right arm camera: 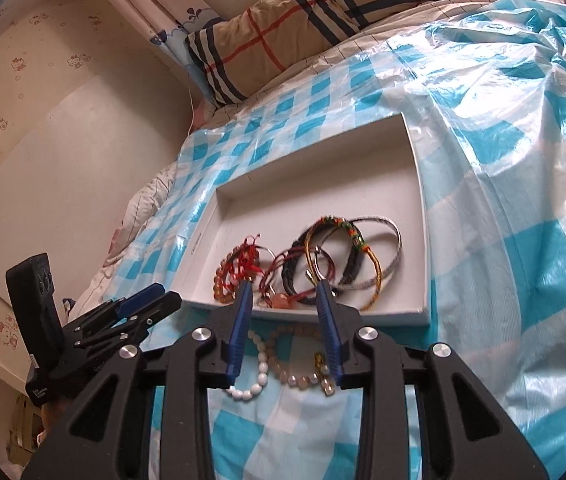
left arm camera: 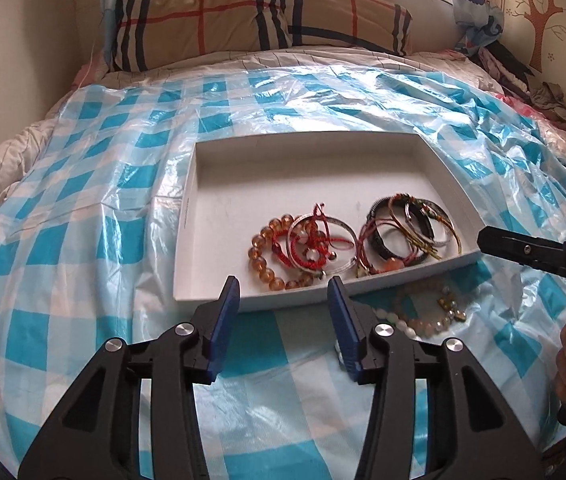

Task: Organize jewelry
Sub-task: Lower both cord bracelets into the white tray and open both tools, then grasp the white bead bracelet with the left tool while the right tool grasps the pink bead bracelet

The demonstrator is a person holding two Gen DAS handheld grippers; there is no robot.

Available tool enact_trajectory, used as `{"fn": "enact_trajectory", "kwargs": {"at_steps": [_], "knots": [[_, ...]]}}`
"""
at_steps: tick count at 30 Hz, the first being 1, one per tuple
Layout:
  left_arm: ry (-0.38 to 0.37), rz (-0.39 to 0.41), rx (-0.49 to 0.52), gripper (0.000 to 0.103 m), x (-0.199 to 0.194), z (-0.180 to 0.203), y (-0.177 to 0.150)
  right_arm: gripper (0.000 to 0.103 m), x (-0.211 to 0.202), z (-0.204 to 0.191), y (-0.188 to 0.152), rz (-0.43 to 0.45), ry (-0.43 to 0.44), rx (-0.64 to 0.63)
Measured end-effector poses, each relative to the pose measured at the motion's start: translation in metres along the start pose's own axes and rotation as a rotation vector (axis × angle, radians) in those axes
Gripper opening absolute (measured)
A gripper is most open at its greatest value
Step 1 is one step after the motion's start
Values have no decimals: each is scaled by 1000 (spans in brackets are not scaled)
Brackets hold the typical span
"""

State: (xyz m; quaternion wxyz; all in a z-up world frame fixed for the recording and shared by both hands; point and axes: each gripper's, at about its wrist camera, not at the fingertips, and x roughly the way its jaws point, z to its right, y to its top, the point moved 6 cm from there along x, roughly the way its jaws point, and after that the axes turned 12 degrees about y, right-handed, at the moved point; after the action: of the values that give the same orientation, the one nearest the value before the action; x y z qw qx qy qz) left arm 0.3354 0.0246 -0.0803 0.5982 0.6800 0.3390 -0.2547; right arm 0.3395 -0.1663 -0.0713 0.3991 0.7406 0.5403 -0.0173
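Bracelets [left arm camera: 347,240] crowd the white tray's [left arm camera: 191,216] near edge; we hold left gripper [left arm camera: 283,286] and right gripper [right arm camera: 283,292] fingers spread, pinching nothing.

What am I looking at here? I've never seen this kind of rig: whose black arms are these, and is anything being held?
There is no robot. A person holds a hand-operated claw in each hand, and each claw carries a wide-angle camera looking forward along its two blue-padded fingers. One picture comes from the left claw, the other from the right claw. Each also appears at the edge of the other's view. They hover over a bed covered with a blue-checked plastic sheet. On it sits a white shallow box holding amber bead bracelets, red cords and bangles. Pale bead bracelets lie on the sheet outside the box. Both claws are open and hold nothing.
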Motion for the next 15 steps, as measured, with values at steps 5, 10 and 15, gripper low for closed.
{"fn": "enact_trajectory", "kwargs": {"at_steps": [5,10,15], "knots": [[-11,-44,68,44,6,20,-19,34,11,5,-20,-79,-69,-34],[20,-66,108,50,17,33,-23,34,29,6,-25,-128,-148,-96],[38,-99,170,51,32,46,-34,33,55,10,-33,-208,-298,-210]]}}
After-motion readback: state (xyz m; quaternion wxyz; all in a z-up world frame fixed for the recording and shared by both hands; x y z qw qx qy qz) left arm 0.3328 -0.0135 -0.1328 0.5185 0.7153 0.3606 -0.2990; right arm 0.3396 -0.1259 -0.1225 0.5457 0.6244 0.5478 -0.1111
